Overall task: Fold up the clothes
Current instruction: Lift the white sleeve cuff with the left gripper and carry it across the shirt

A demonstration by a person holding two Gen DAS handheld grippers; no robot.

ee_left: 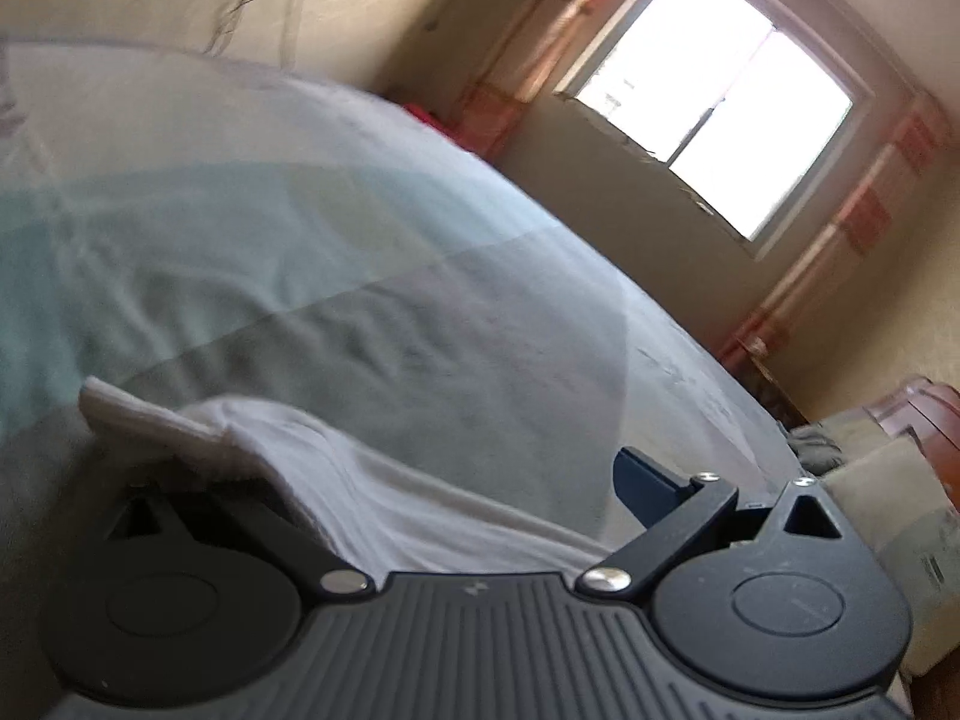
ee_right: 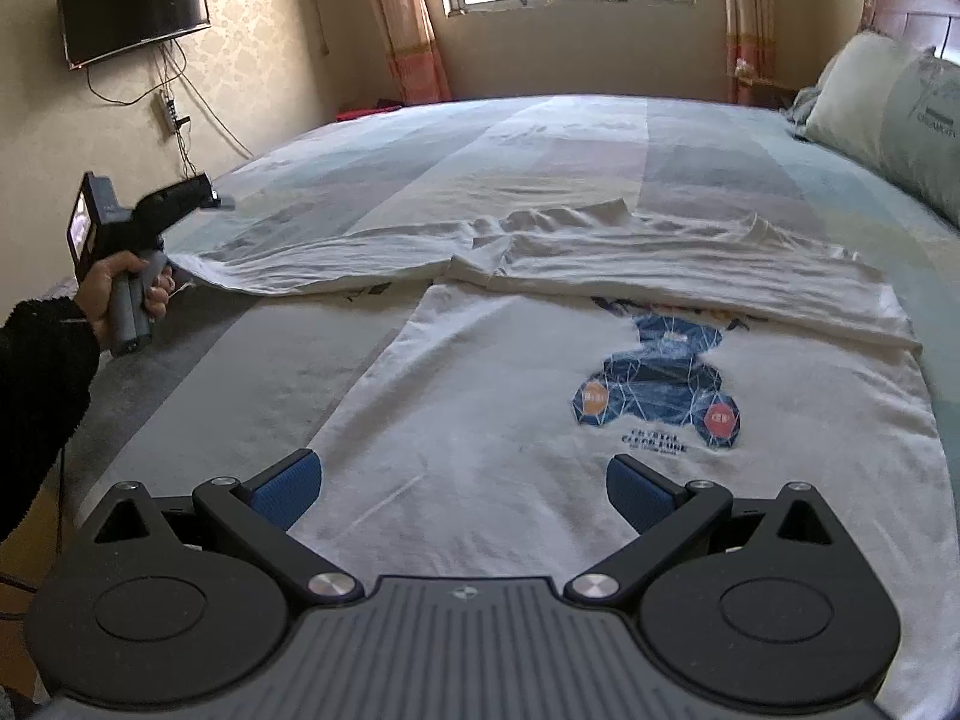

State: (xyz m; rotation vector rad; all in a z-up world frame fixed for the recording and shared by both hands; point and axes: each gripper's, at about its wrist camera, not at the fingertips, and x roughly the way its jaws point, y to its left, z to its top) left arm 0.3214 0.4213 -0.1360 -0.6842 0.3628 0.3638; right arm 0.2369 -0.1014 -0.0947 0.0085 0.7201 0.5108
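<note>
White T-shirt (ee_right: 510, 396) spread on bed (ee_right: 540, 138), far part folded over. Right claw (ee_right: 462, 489) wide, empty, above near hem. Left claw (ee_left: 420, 480) spread, shirt edge draped between fingers.

Daylight comes in through the window (ee_left: 714, 96), blown out white at one o'clock in my left view and at twelve in my right. My left view is smeared with motion blur; the right is sharp. Both bend at the edges, with dark corners. The room is softly lit.
</note>
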